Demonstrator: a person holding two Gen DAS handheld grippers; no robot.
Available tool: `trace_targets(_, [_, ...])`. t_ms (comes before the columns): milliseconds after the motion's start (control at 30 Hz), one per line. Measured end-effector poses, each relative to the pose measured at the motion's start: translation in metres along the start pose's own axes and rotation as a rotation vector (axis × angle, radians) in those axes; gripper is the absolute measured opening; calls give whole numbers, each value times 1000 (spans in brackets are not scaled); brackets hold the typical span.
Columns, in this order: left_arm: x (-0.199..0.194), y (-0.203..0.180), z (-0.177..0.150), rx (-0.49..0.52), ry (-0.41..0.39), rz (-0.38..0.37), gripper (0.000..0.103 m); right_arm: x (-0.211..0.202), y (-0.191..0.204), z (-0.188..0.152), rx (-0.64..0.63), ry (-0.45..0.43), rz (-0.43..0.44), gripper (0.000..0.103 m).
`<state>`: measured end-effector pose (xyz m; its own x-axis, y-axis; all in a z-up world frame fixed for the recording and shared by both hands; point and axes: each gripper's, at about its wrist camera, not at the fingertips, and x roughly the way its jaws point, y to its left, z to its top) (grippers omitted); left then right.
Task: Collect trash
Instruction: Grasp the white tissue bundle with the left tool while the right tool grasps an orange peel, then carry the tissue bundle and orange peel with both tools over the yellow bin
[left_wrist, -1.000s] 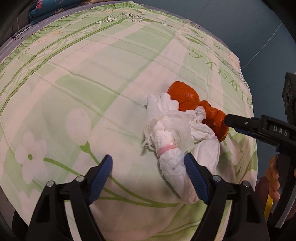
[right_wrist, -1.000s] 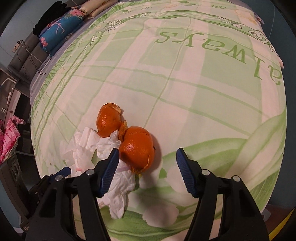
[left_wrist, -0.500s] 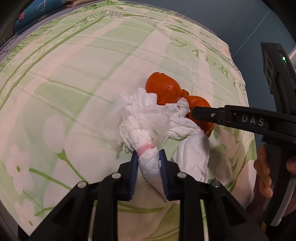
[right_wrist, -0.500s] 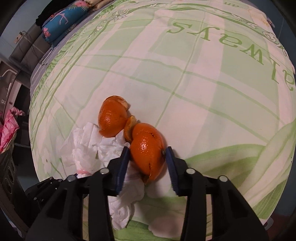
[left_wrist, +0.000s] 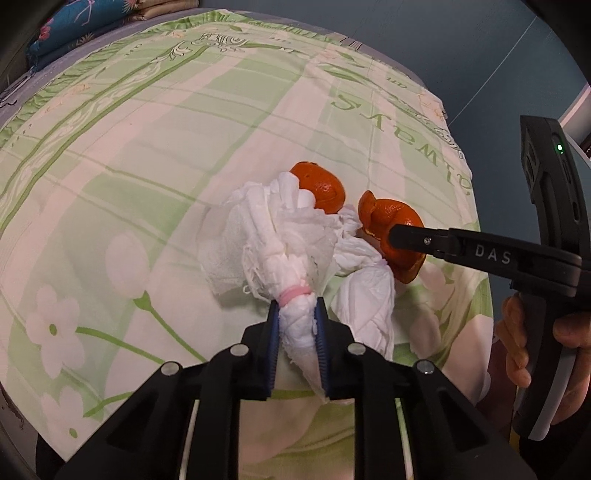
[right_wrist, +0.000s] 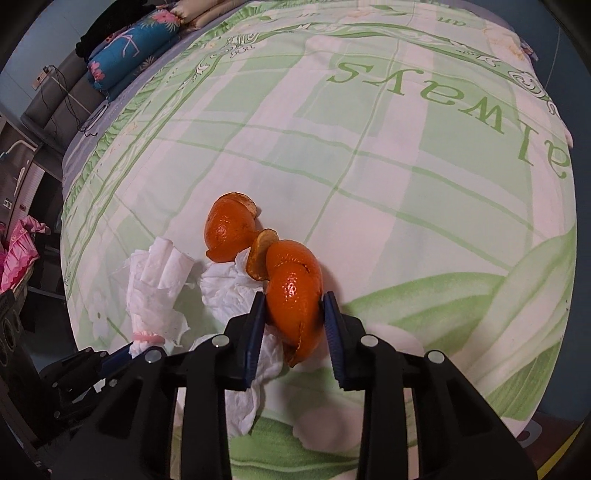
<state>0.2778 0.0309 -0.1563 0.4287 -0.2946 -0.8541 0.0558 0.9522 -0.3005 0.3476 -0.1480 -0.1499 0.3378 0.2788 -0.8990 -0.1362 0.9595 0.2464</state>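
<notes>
A twisted white tissue wad with a pink band lies on the bed. My left gripper is closing, and its blue pads press the wad's tail just below the band. A second crumpled tissue lies beside it. Two joined halves of orange peel rest against the tissues. My right gripper is closing too, its pads squeezing the nearer half from both sides. The farther peel half lies free. In the right wrist view the left gripper shows at the lower left, on the banded tissue.
A green and white checked bed sheet covers the bed, whose near edge runs just below both grippers. A folded blue floral blanket lies at the far left end. Something pink sits beside the bed. A hand holds the right gripper's handle.
Both grippers went from wide open to closed: the left onto the tissue's tail, the right onto the nearer peel half. Neither hand has shifted much.
</notes>
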Motion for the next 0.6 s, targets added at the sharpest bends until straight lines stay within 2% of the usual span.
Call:
trace_targets(233, [-25,2,-10,49,-31,21,17,-28,-3,-10,14,-53,17,29])
trace_targets(600, [-69,17,-24,26,-108,6,17,-77,-7,-44,19,-129,53,29])
